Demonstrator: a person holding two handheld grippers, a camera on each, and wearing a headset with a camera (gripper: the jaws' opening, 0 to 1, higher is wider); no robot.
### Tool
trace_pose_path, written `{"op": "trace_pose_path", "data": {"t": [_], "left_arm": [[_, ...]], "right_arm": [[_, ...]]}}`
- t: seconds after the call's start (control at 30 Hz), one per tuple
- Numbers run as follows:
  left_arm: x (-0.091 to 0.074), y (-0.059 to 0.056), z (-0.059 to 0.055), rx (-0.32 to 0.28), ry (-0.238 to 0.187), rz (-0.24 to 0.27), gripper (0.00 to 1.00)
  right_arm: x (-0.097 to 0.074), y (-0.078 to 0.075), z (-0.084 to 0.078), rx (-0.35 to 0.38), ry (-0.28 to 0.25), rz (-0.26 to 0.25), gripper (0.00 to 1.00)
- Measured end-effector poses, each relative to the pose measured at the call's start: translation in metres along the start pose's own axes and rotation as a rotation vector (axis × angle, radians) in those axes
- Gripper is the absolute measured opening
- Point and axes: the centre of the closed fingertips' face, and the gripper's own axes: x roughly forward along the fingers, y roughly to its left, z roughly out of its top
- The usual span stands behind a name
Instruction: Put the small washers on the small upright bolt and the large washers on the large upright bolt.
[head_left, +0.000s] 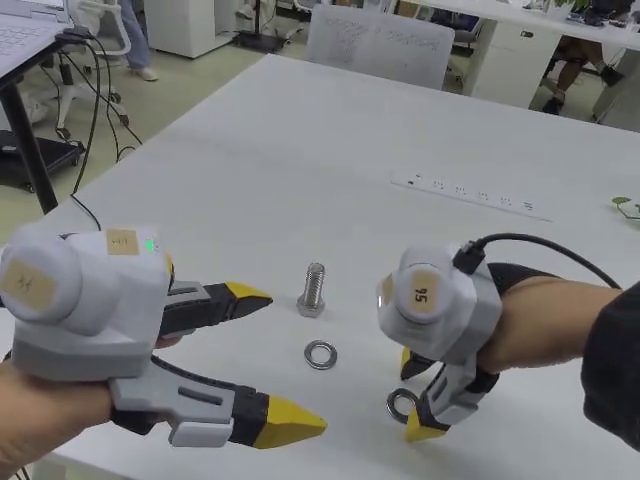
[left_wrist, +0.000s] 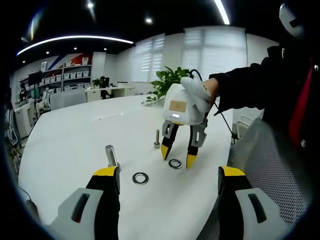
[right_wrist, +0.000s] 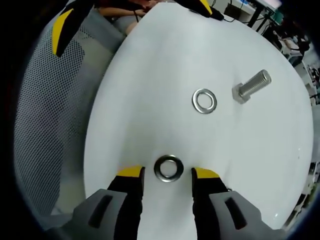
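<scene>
- The first washer (right_wrist: 168, 168) lies flat on the table (head_left: 300, 170), between the jaws of the right gripper (head_left: 413, 400). A sliver of table shows on either side of it in the right gripper view, so it looks bracketed and not yet pinched.
- The second washer (head_left: 320, 354) lies flat just in front of the large bolt (head_left: 312, 290), apart from the bolt's head.
- I cannot tell from these views which washer is small and which is large.
- The large bolt stands upright on its head with its thread bare.
- The small bolt (left_wrist: 157, 139) stands upright further along the table in the left gripper view, beyond the right gripper, and looks bare too.
- The right gripper points down at the table, jaws parted and grasping nothing.
- The left gripper (head_left: 280, 360) hangs to the side with its jaws spread wide and nothing in them, near the second washer but not around it.
- Judged from this, the task is at its start: no washer is on a bolt and both visible washers are left to thread. Closing on the first washer appears to be the step in hand.
</scene>
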Motion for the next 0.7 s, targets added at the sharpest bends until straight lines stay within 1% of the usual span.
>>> {"op": "trace_pose_path", "data": {"t": [0.43,0.53,0.7], "left_arm": [[-0.0006,-0.0008,0.0008,0.004,-0.004,0.002,0.80],[-0.0008,-0.0009,0.0010,0.003,-0.007,0.003,0.80],[-0.0007,-0.0009,0.0011,0.003,-0.008,0.004,0.80]], "right_arm": [[0.0006,0.0007,-0.0006,-0.010,-0.001,0.005,0.38],[0.0005,0.0001,-0.0009,-0.014,0.003,0.003,0.31],[0.0005,0.0004,-0.0013,-0.017,0.006,0.003,0.30]]}}
